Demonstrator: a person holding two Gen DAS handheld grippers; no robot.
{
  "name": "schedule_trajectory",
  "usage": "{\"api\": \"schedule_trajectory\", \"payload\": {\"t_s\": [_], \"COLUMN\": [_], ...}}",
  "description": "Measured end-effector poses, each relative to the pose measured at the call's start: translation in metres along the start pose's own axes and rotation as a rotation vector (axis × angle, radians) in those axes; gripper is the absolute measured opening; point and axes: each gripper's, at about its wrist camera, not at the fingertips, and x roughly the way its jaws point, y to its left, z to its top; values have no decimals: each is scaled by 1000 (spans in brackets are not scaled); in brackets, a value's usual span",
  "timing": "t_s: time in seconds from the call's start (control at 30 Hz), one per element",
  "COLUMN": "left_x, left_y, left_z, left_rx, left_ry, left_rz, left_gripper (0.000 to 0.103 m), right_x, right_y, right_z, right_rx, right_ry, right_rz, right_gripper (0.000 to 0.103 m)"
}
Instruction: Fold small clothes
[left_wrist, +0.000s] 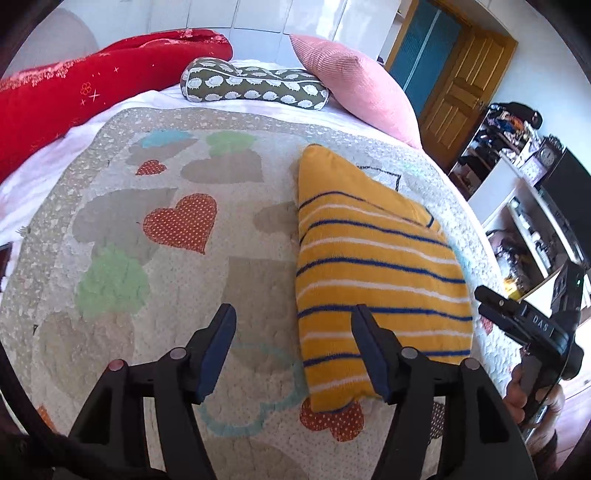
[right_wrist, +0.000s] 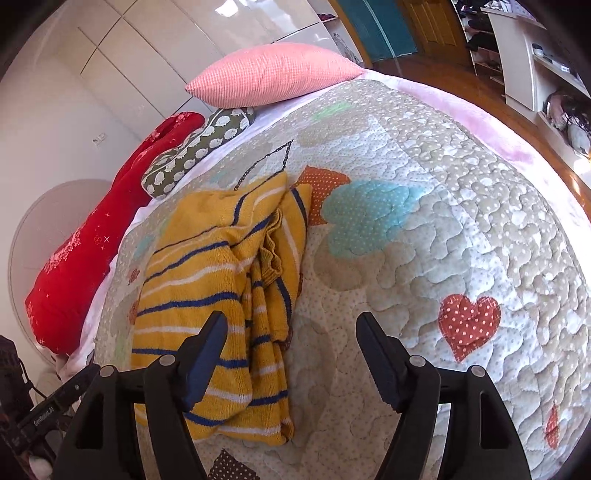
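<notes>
A yellow knit sweater (left_wrist: 369, 258) with blue and white stripes lies folded on the heart-patterned quilt (left_wrist: 147, 295). My left gripper (left_wrist: 293, 317) hovers open over the sweater's near left edge; one finger shows in front of the knit, the other over bare quilt, and neither presses on it. In the right wrist view the sweater (right_wrist: 195, 280) shows bunched layers along its right side. My right gripper (right_wrist: 291, 325) is open above that side with nothing clamped. The right gripper's body (left_wrist: 532, 325), held by a hand (left_wrist: 517, 391), shows at the bed's right edge.
A pink pillow (left_wrist: 354, 85), a hedgehog-print bolster (left_wrist: 255, 85) and a long red cushion (left_wrist: 74, 103) line the far end of the bed. Shelves (left_wrist: 524, 184) and a wooden door (left_wrist: 465, 85) stand beyond the right edge. Bare quilt (right_wrist: 443, 240) spreads right of the sweater.
</notes>
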Motion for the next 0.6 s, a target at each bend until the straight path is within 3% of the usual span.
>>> {"api": "schedule_trajectory", "payload": {"t_s": [0.07, 0.27, 0.4, 0.53, 0.6], "left_x": [11, 72, 102, 130, 138], "left_y": [13, 37, 26, 7, -4], "left_z": [15, 45, 51, 53, 52], "left_rx": [-42, -184, -157, -136, -119], "left_ry": [11, 162, 212, 270, 278], "left_rz": [-74, -265, -314, -422, -430], "left_gripper": [68, 71, 71, 72, 82], "right_x": [2, 35, 53, 66, 76], "right_y": [-4, -20, -28, -29, -27], "right_z": [7, 24, 32, 42, 46], "right_rx": [2, 70, 144, 184, 196], "right_ry": [6, 67, 74, 80, 102], "right_rz": [17, 71, 137, 221, 260], "right_gripper": [84, 86, 87, 88, 88]}}
